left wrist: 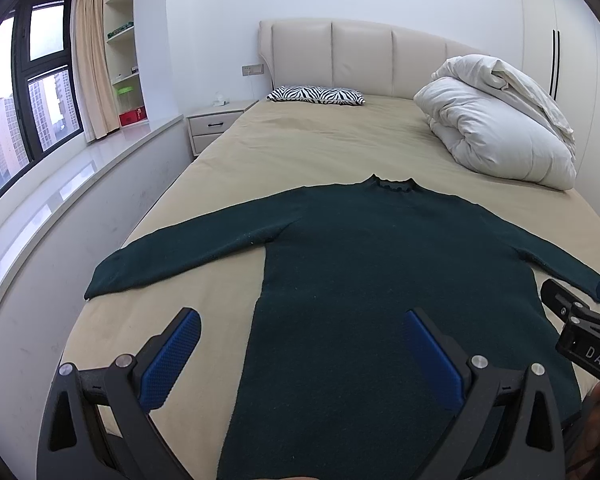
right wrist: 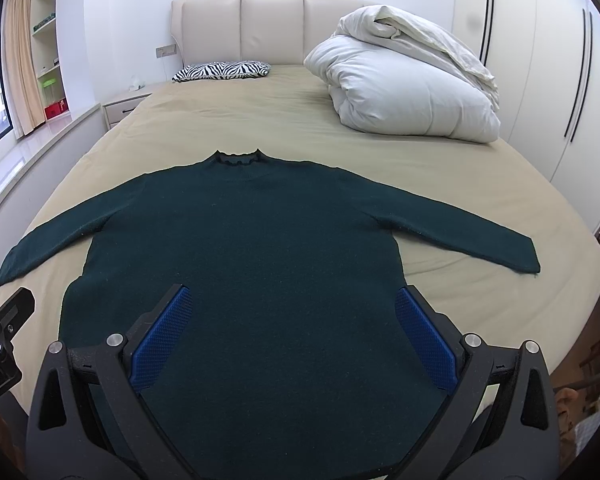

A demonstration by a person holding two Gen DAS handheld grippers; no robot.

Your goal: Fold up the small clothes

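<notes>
Both tongs hang low over the near end of the bed (right wrist: 308, 120), each spread wide with nothing between its blue pads. Seen from its own camera, the left gripper (left wrist: 300, 344) straddles the left edge of the sweater (left wrist: 380, 280): its left pad is over bare sheet, its right pad over the dark green knit. The right gripper (right wrist: 294, 328) sits over the right part of the sweater body, both pads above the fabric, the right one near the side seam.

Ahead of both tongs the sweater lies flat, neck pointing away toward the headboard, sleeves stretched out to either side. Whether the pads touch the cloth cannot be told.

Farther ahead, a zebra-striped pillow (right wrist: 222, 70) rests by the headboard, and a rolled white duvet (right wrist: 412, 84) lies ahead and to the right.
</notes>
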